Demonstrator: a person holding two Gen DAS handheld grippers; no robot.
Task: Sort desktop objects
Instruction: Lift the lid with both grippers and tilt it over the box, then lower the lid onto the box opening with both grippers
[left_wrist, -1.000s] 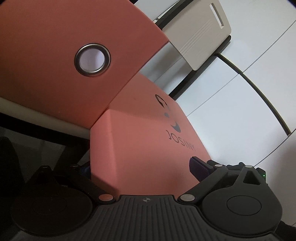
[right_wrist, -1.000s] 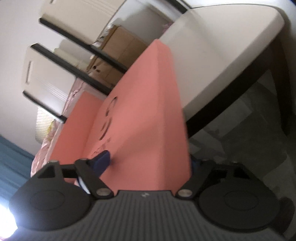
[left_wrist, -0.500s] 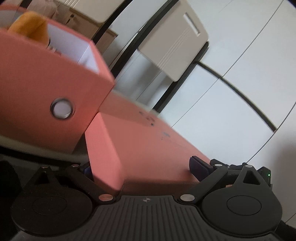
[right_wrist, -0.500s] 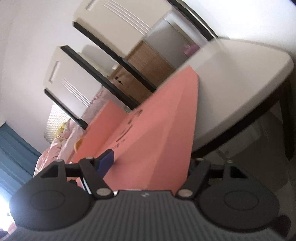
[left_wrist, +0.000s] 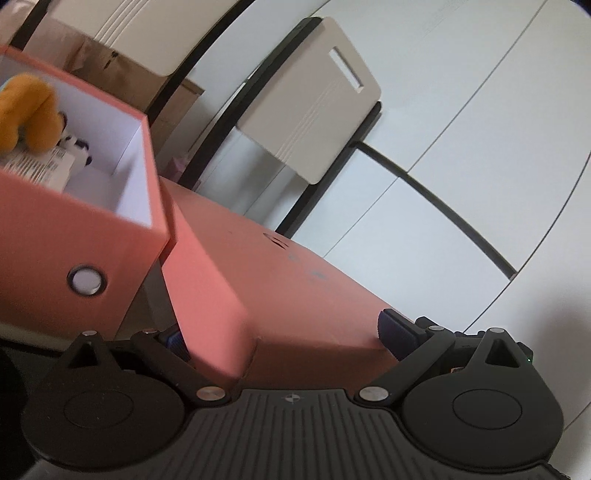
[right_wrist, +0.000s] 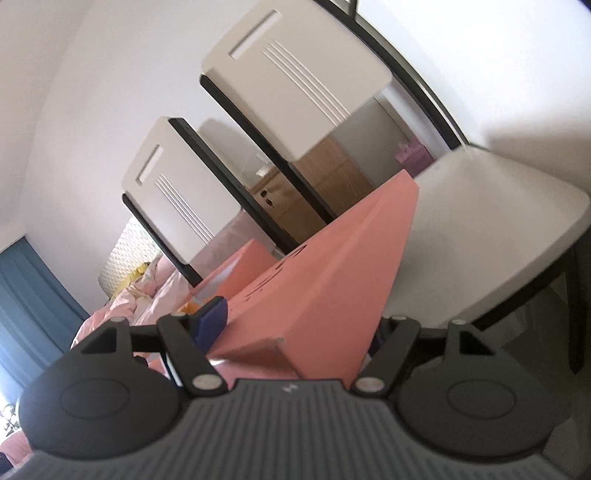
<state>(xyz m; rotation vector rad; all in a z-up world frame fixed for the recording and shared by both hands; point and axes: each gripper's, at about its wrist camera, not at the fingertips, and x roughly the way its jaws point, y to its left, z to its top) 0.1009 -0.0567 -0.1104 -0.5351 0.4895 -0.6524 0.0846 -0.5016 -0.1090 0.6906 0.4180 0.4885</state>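
Between both grippers a salmon-pink box lid (left_wrist: 280, 291) is carried, tilted, seen in each wrist view; dark printing on its top face is too foreshortened to be read, and its near edge is hidden behind the gripper bodies. Beside it, at the left of the left wrist view, the open pink box (left_wrist: 70, 243) is seen, cut off by the frame edge; a metal-ringed hole shows in its side wall; inside it an orange plush toy (left_wrist: 26, 110) is partly visible, with a small black-and-white item and printed paper that cannot be identified. Beyond the lid in the right wrist view a pale table top (right_wrist: 491, 229) is seen, blurred. The left gripper (left_wrist: 284, 336) is clamped across one corner of the lid; its left pad is largely hidden behind the lid's side wall. The right gripper (right_wrist: 295, 325) is pinching the lid's opposite end, its jaws having just been closing on it; its right pad is concealed behind the lid.
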